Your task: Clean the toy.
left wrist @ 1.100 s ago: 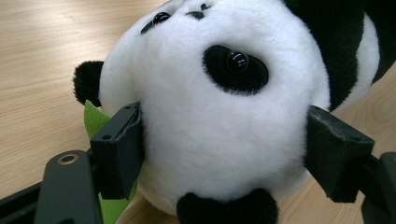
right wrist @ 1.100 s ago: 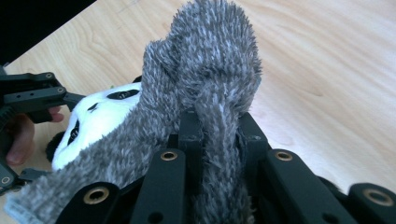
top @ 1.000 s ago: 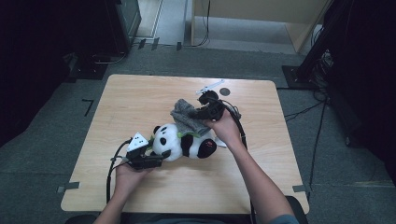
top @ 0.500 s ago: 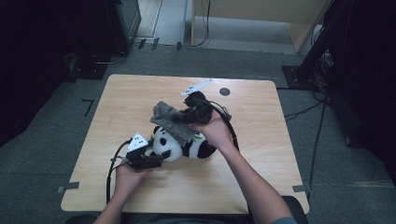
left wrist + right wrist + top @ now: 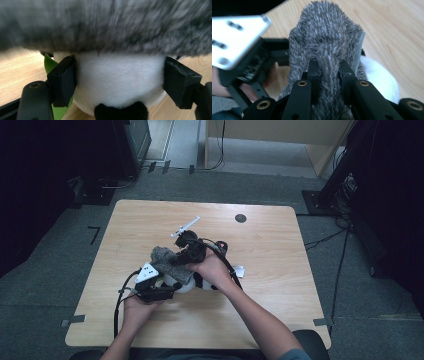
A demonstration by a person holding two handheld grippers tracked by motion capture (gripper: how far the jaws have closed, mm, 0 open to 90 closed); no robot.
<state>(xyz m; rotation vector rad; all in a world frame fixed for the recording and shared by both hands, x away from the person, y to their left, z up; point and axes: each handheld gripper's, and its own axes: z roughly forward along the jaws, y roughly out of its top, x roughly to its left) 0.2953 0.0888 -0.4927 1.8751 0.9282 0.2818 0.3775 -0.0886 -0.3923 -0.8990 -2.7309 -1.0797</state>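
Pinching a fold of shaggy grey fabric [image 5: 329, 47], the right gripper [image 5: 329, 75] holds its jaws nearly together and drapes the soft piece over a plush panda [image 5: 117, 82] near the wooden table's [image 5: 280, 250] middle. The left gripper [image 5: 120, 80] clamps the panda's round white head, its long axis unclear.

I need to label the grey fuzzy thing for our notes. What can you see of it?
The grey furry cloth looks like soft, shaggy plush with pale-tipped fibres. The right gripper pinches a fold of it between shut jaws. It hangs draped over the toy panda, touching its white head, which the left gripper clasps above the wooden table.
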